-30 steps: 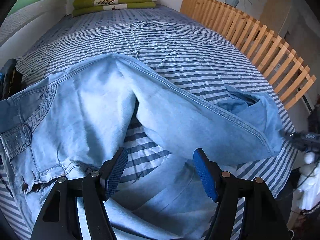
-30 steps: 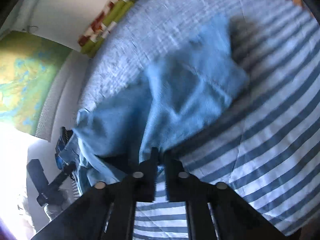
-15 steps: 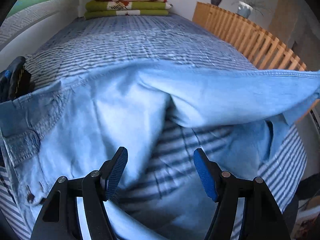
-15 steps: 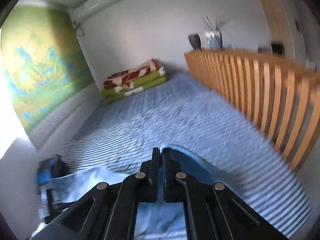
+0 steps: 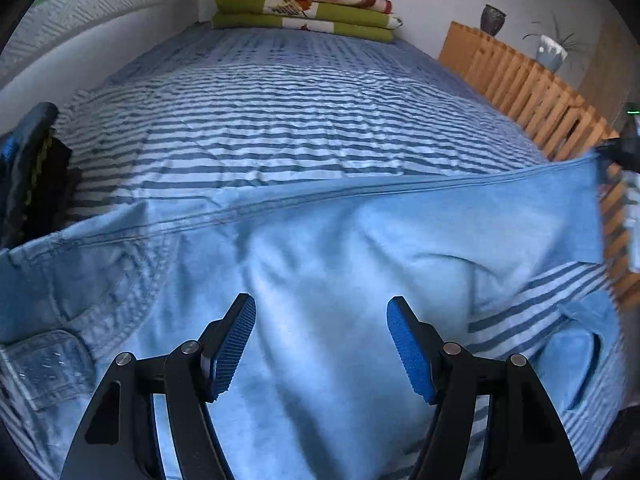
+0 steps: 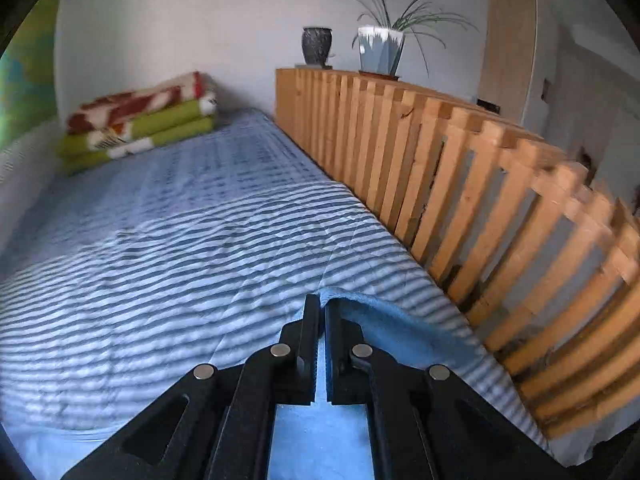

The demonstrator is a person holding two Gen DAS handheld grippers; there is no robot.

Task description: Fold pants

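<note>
Light blue denim pants lie across the striped bed, waistband and pocket at the left. One leg is pulled out taut to the right, and its hem sits between the fingers of my right gripper. The jaws are just starting to open, with the cloth still pinched between them. That gripper shows at the right edge of the left wrist view, lifted above the bed. My left gripper hovers open over the seat and thigh of the pants, its blue pads apart with nothing between them.
A wooden slatted rail runs along the bed's right side, with a dark vase and a potted plant on top. Folded blankets lie at the far end. A dark bundle sits at the left edge.
The right gripper swung up and to the right with the hem, unfolding the crumpled leg into a straight, taut stretch. The left gripper shifted over the pants and stayed open.
</note>
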